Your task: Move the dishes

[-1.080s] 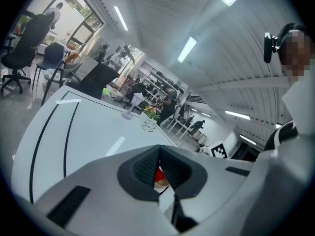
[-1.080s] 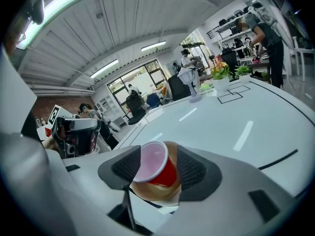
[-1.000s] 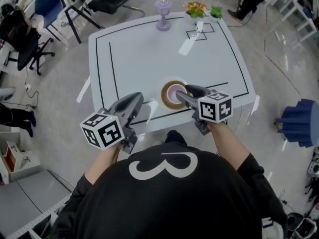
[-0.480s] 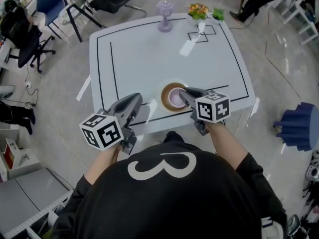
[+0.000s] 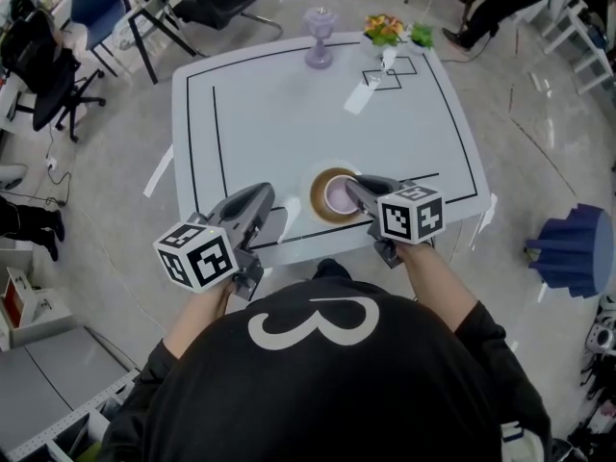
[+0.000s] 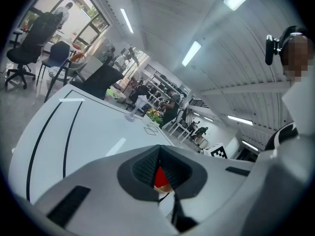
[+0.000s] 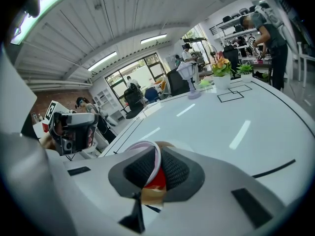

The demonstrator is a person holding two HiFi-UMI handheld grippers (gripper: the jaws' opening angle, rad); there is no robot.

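A pale pink bowl (image 5: 338,193) sits inside a brown dish (image 5: 317,200) near the front edge of the white table (image 5: 269,104). My right gripper (image 5: 352,187) reaches in from the right, and its jaws have just been closing on the bowl's near rim. In the right gripper view the thin pink rim (image 7: 147,148) is pinched between the black pads (image 7: 174,168). My left gripper (image 5: 264,194) hovers over the table's front edge, left of the dishes, apart from them. Its pads (image 6: 147,165) meet with nothing between them.
A purple vase (image 5: 319,33), a flower pot (image 5: 382,27) and a green plant (image 5: 418,33) stand at the table's far edge. White tape strips (image 5: 362,93) and black lines mark the top. Chairs (image 5: 53,75) stand to the left, a blue stool (image 5: 577,239) to the right.
The right gripper's jaws have closed onto the pink bowl's rim. Both hands have stayed where they were.
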